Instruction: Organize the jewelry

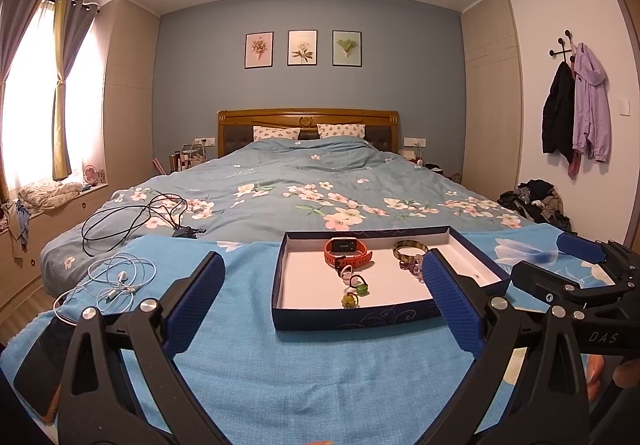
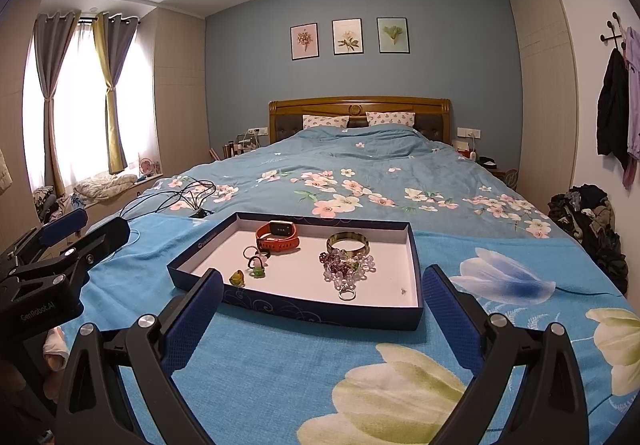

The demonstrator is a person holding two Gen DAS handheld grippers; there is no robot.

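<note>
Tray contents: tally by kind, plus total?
In the tray, going by the right wrist view:
Watch: 1, orange
Bangle: 1, gold-green
Beaded bracelet pile: 1 heap, purple and clear; strand count cannot be told
Rings: 5, namely silver, yellow-green, green, pale stone, plain dark
Total: 8

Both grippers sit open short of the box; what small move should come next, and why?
Probably ease the right gripper forward over the box rim toward the silver ring. Its jaws are open and empty, and that ring lies nearest, just inside the near wall.
</note>
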